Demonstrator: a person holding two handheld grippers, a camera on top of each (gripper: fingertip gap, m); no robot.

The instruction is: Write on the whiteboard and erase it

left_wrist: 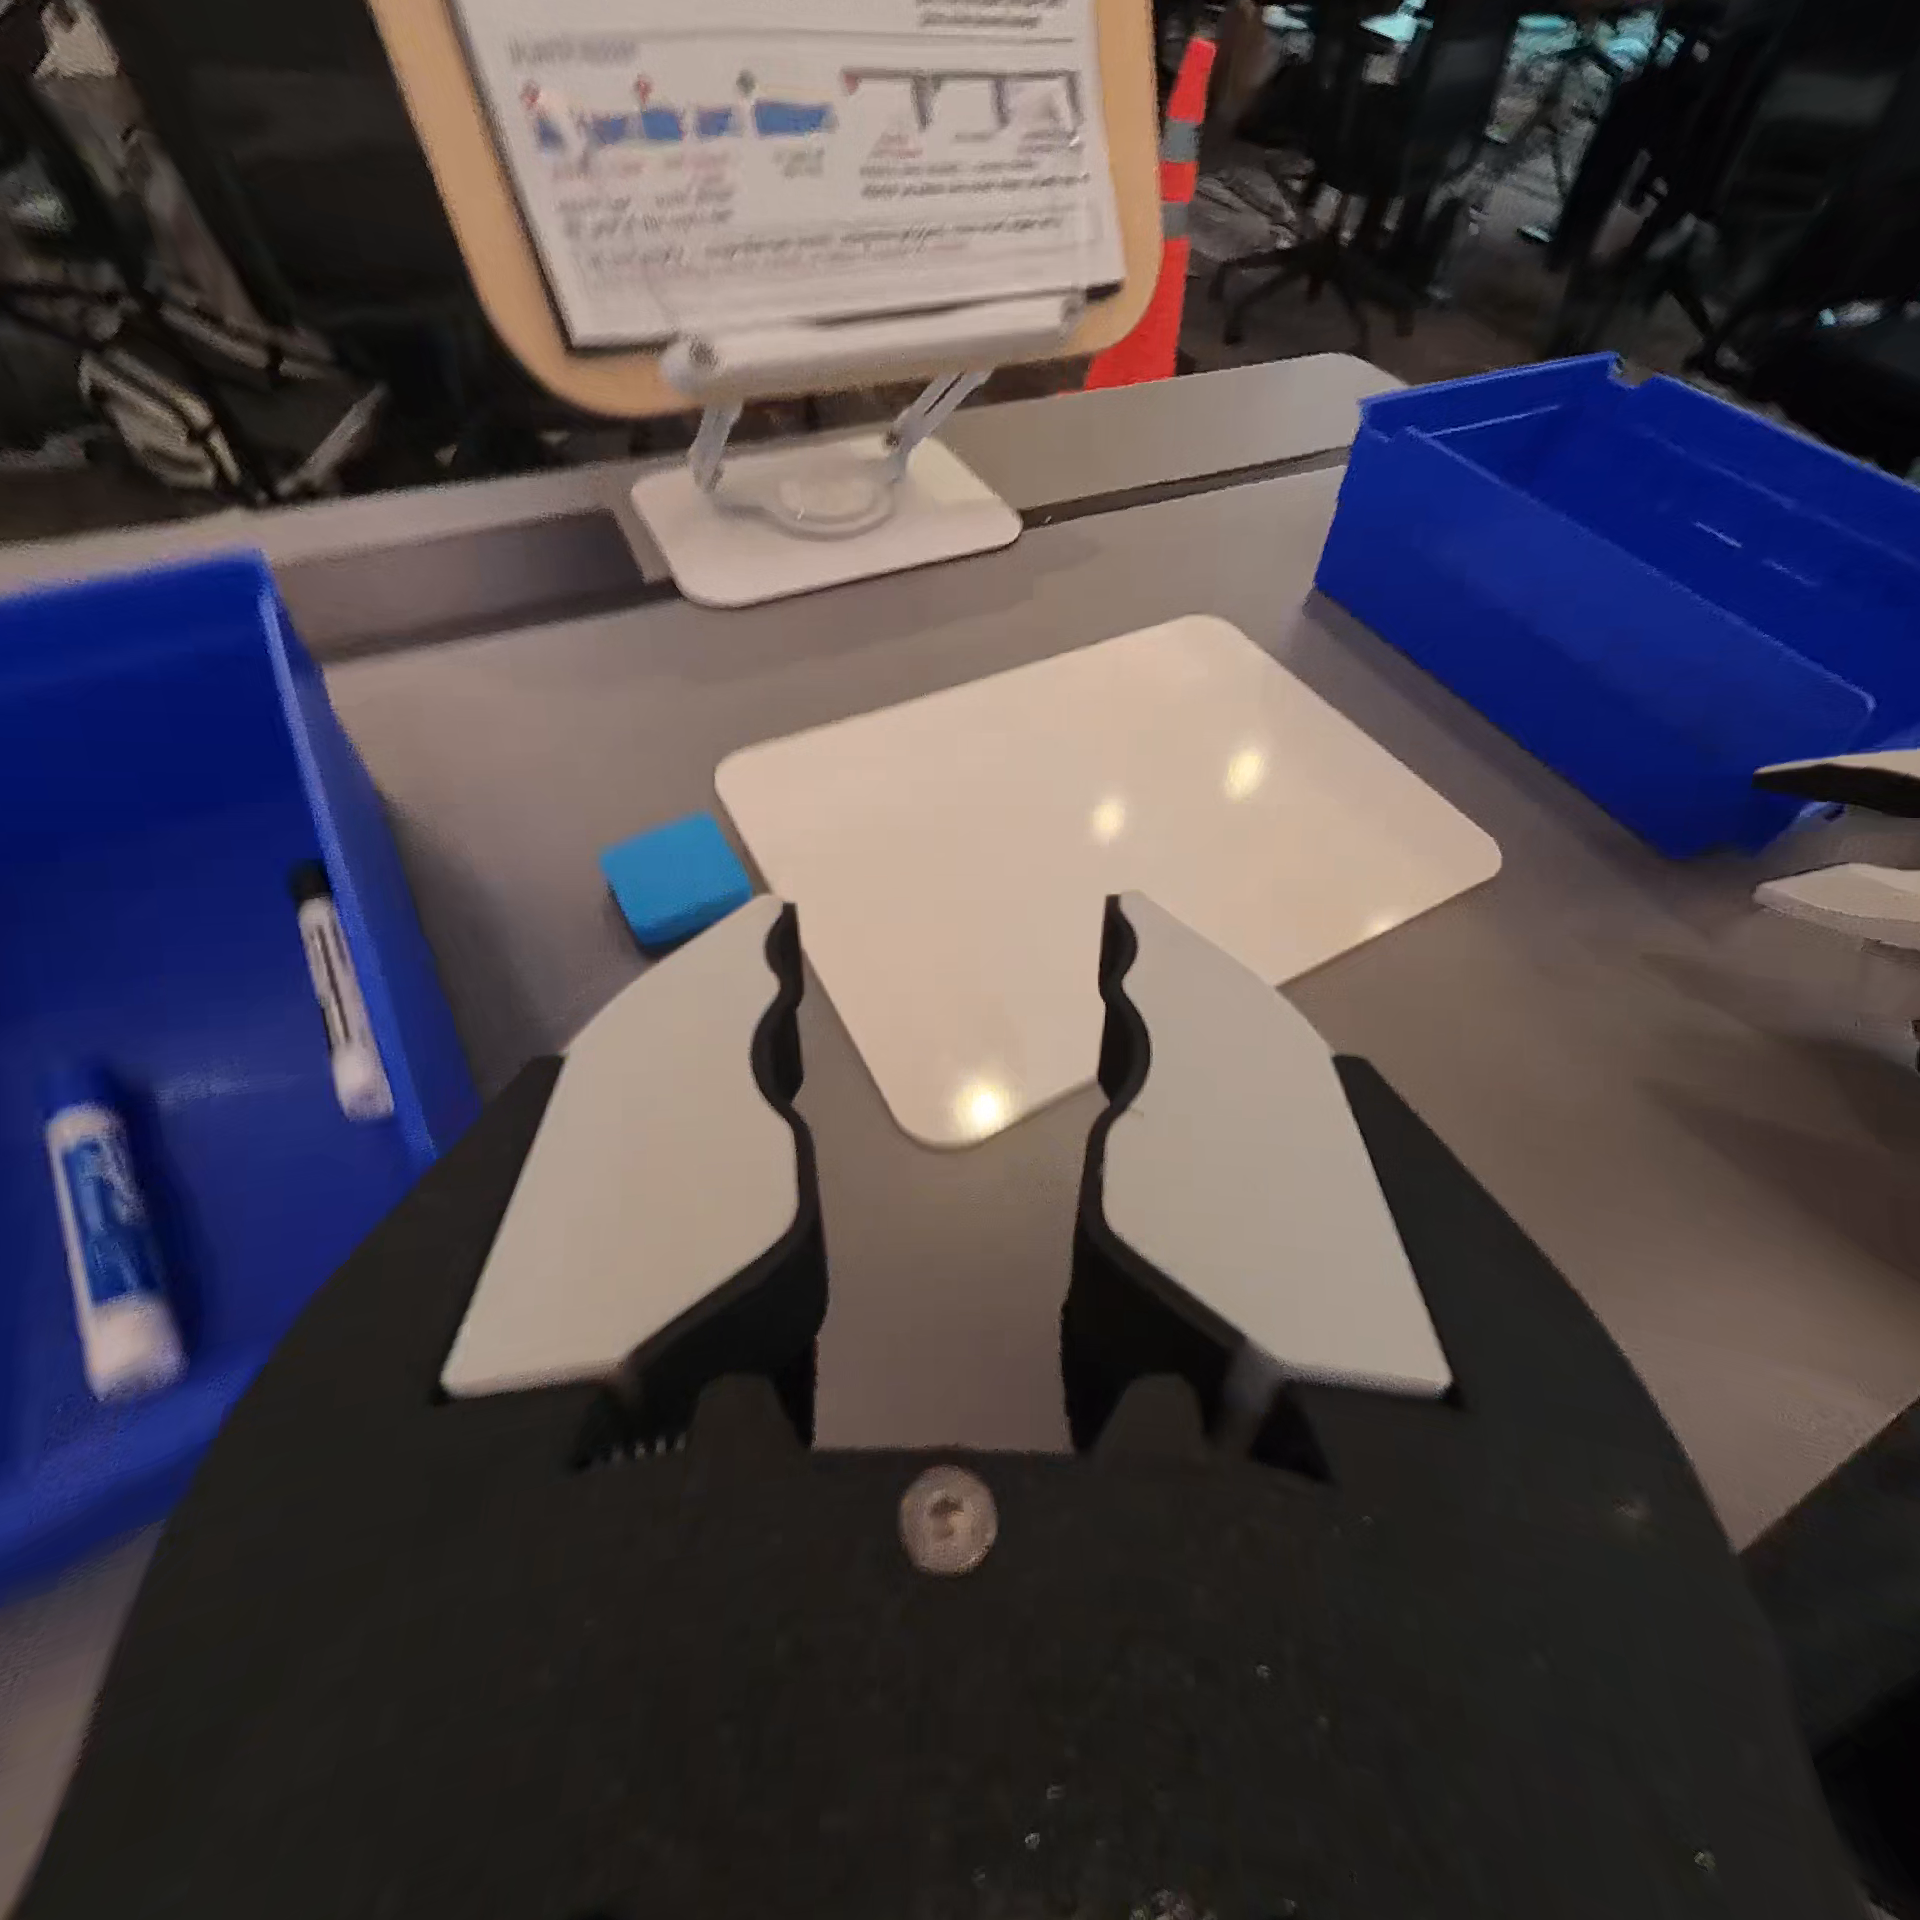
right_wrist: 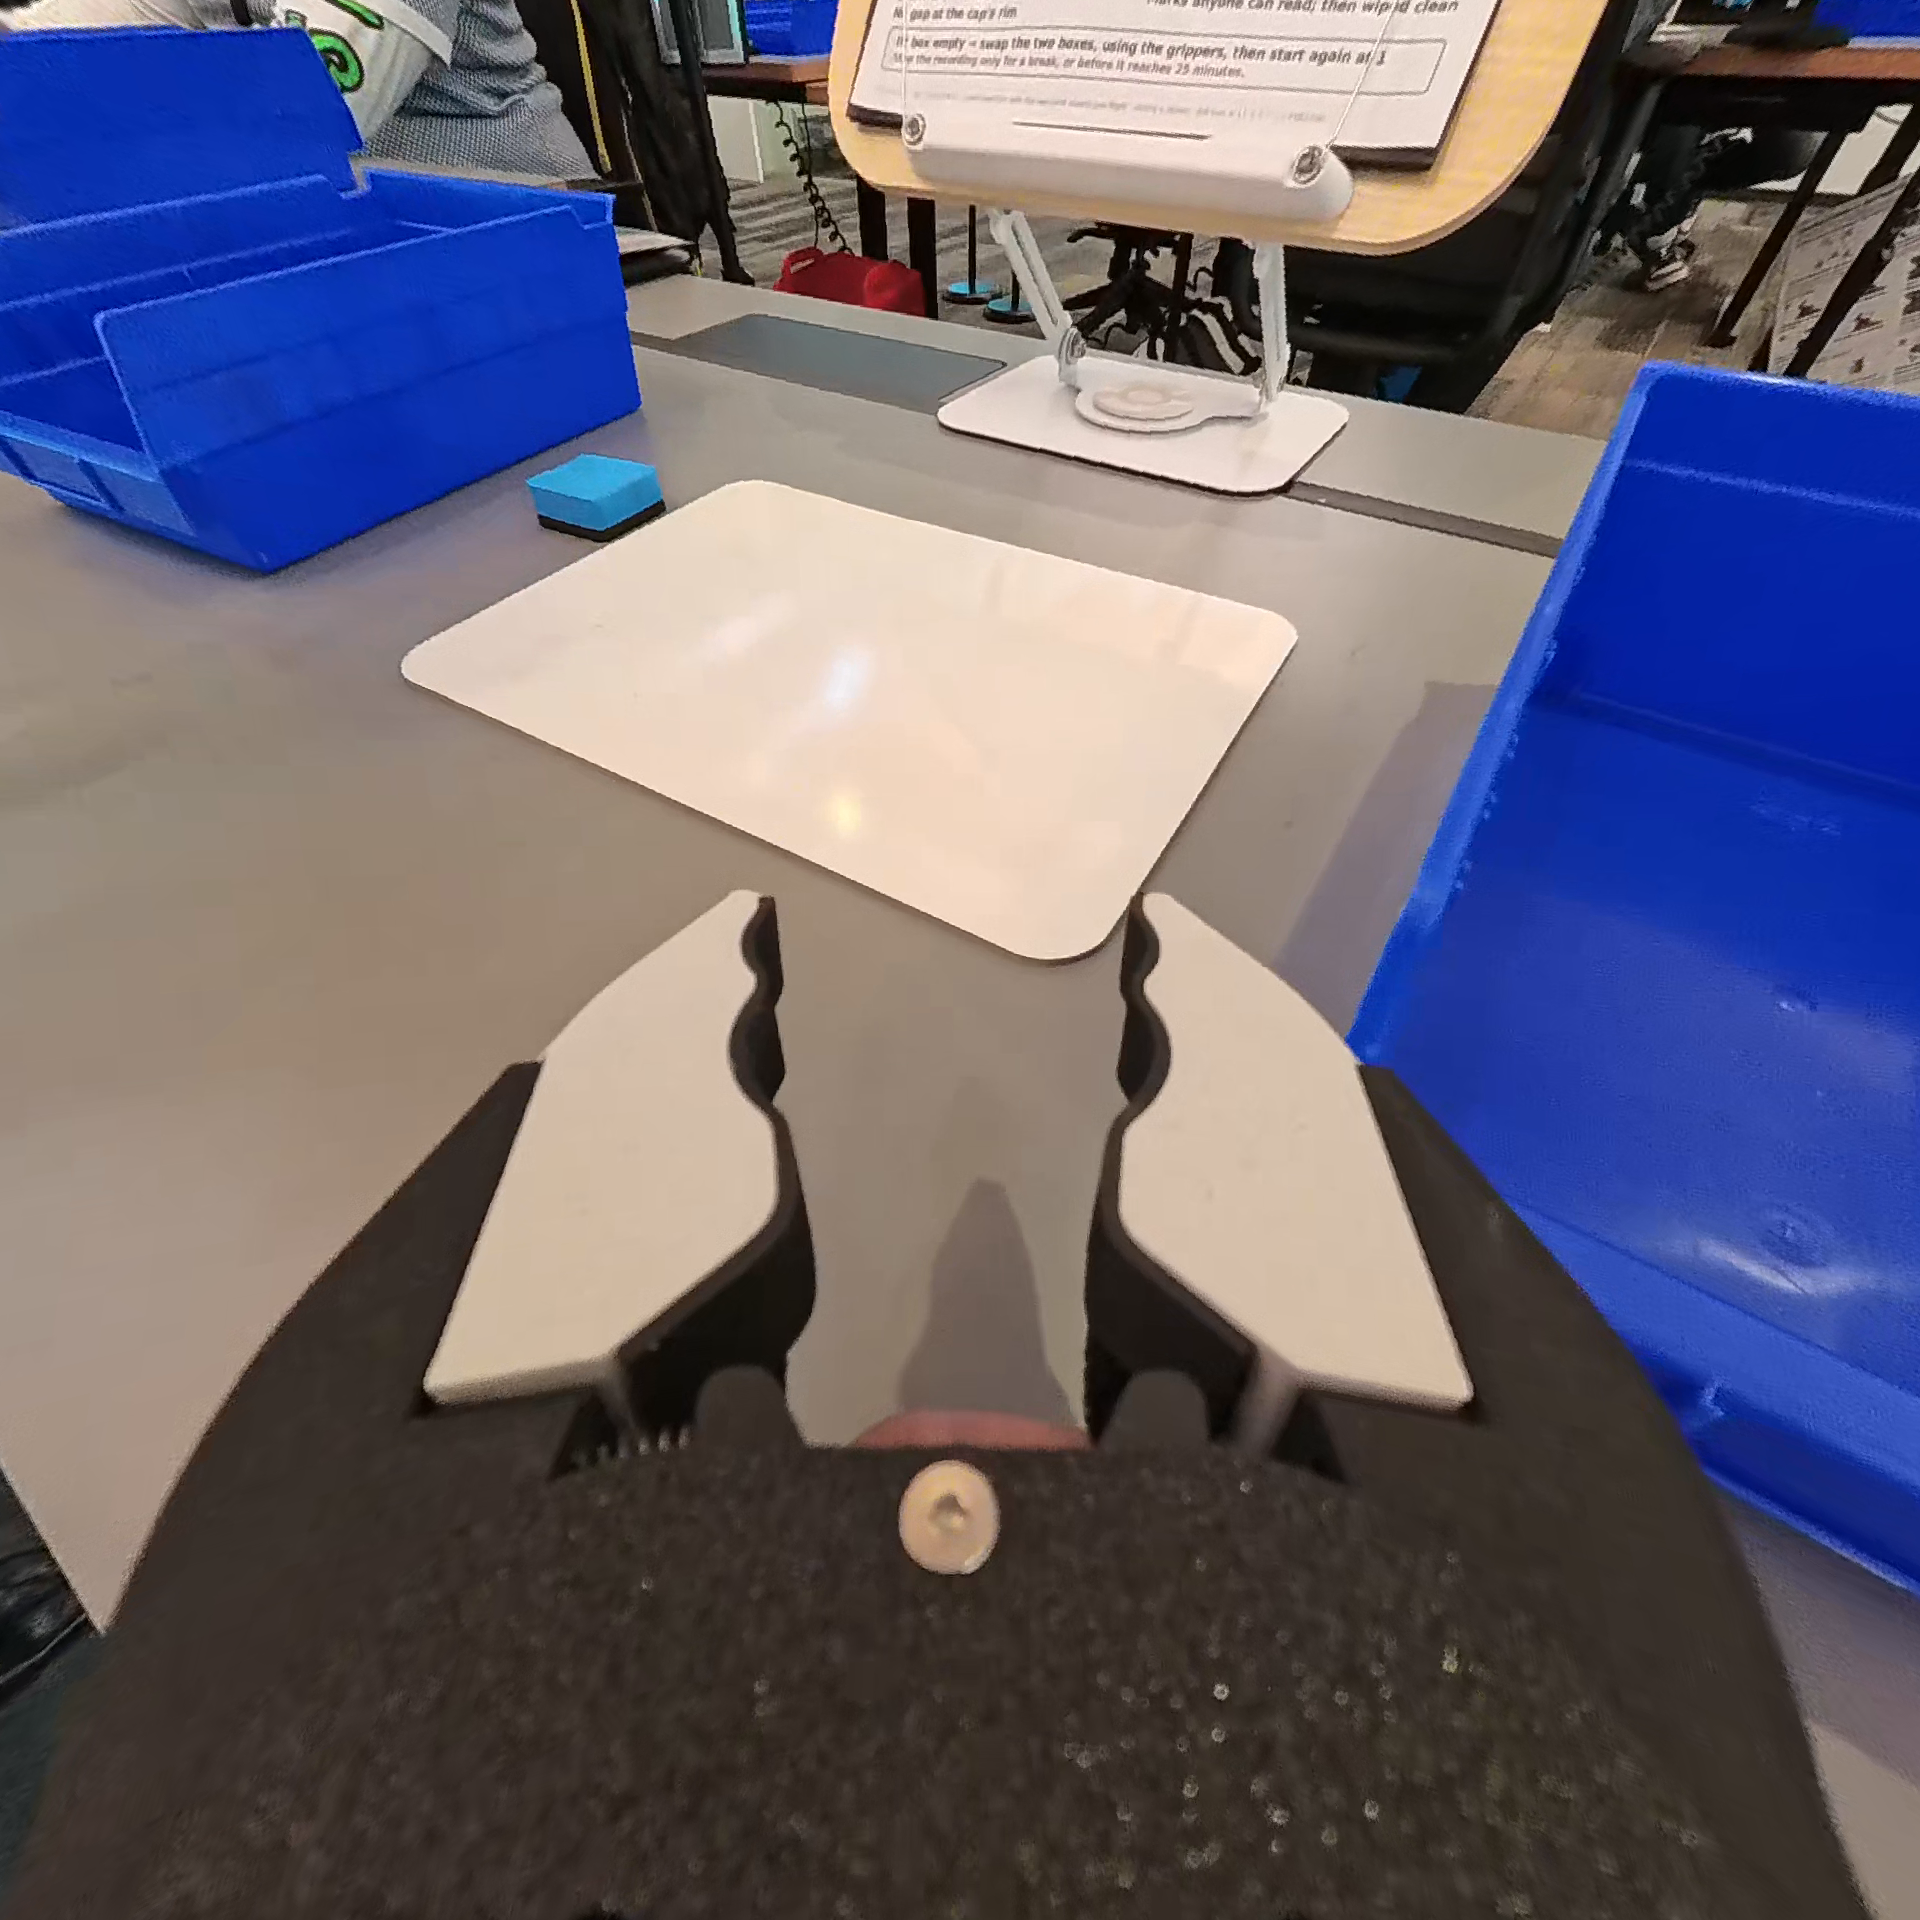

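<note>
The left hand-held gripper (left_wrist: 945,914) hangs with fingers spread and empty over the near edge of the whiteboard (left_wrist: 1101,873); the right hand-held gripper (right_wrist: 951,909) is likewise agape, holding nothing. The blank whiteboard lies flat on the grey worktop (right_wrist: 260,883). A blue eraser (left_wrist: 675,881) sits just beside its far-left corner. Two markers (left_wrist: 330,997) lie in the left blue bin (left_wrist: 156,675).

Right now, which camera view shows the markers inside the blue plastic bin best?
The left wrist view. It looks into the blue plastic bin and shows two markers: a black-capped marker and a blue-labelled marker. The right wrist view shows only the outer walls of that bin; no marker is visible there.
</note>
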